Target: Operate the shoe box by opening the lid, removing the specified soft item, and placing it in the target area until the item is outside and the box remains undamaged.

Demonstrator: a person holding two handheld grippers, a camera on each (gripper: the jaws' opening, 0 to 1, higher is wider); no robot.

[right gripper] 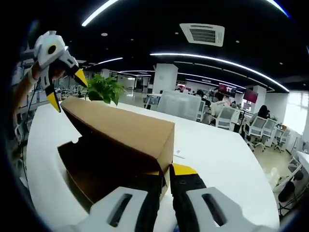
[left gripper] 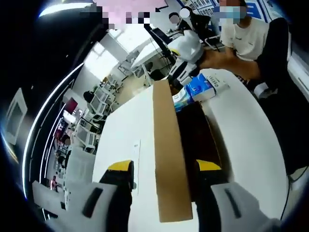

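The white desk (left gripper: 241,125) runs wide under everything, and on it sits the cardboard box (right gripper: 120,159), lid (left gripper: 169,159) already swung up and standing on edge — the dark interior lies open beside it. In the right gripper view the raised lid (right gripper: 125,128) slopes up to the left, and the inside is in shadow; the soft item cannot be made out in there from either view, so where it sits in the box is unclear.

Now the grippers. The left hand-held gripper (left gripper: 164,166) has its yellow-tipped jaws standing apart, one either side of the lid's near end, and no contact with the card is visible. The right hand-held gripper (right gripper: 164,169) sits at the lid's near corner with jaws nearly together; whether they actually pinch the card there, I cannot tell. At the far end in the left gripper view the right hand-held gripper (left gripper: 186,53) hangs over the box, just by a blue-and-white carton (left gripper: 203,87).

The risk from here — that lid. It is thin card held up at its ends; pull the two ends unevenly or push it past its hinge and it could crease or tear. Let go early and it may flop shut over the opening. Reaching blind into that dark interior could also snag a side wall.
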